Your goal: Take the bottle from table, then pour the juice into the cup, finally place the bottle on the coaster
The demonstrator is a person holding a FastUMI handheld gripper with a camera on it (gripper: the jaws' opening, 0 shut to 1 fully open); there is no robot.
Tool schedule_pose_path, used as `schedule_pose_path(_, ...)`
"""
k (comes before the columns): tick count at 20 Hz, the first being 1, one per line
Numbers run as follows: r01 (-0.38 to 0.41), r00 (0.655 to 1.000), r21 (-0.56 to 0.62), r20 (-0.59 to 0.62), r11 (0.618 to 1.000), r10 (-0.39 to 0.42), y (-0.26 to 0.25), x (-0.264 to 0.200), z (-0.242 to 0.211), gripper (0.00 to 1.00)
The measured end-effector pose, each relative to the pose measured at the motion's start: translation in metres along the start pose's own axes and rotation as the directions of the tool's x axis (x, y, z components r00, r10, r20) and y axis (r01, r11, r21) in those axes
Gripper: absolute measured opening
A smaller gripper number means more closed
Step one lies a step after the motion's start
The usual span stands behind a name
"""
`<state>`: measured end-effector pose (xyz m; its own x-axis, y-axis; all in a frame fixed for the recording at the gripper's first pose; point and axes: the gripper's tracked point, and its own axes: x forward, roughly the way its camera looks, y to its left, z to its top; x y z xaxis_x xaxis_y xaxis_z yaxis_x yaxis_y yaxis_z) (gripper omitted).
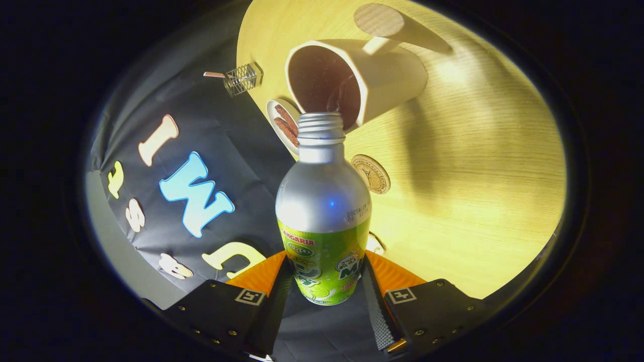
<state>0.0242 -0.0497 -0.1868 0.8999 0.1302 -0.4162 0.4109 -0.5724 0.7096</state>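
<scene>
My jaws point(326, 281) are clamped on the bottle point(323, 211), one ribbed finger pressing each side of its green label, low on the body, so the silver shoulder and the open threaded neck run straight out ahead of me. That long axis is what matters now: it points from my grip directly at the cup point(352, 80), and the bottle's mouth sits right at the cup's lower rim, overlapping the dark opening as I see it. The whole scene is rolled over, so I judge the bottle is tipped well off upright, in the pouring step. I cannot make out a stream of juice, and whether the dark inside of the cup is liquid or only shadow I cannot tell. The cup stands on the pale wooden tabletop point(478, 166), its handle on the side turned away from the bottle. The round coaster point(371, 174) lies on the tabletop beside the bottle's shoulder, between my grip and the cup and nearer to me than the cup is. So once the pour is done, I expect the move is a short one: right the bottle, draw back from the cup and set its base down on that disc.
</scene>
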Motion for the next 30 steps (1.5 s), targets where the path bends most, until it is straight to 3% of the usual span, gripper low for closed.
schedule_pose_path(18, 0.045, 0.998, 0.015, -0.041, 0.999, -0.045, -0.007, -0.011, -0.001, 0.73)
schedule_pose_path(23, 0.052, 0.998, -0.027, -0.036, 0.998, -0.053, -0.011, -0.011, -0.002, 0.73)
schedule_pose_path(30, 0.100, 0.995, -0.197, 0.046, 0.975, -0.093, -0.032, -0.002, 0.007, 0.73)
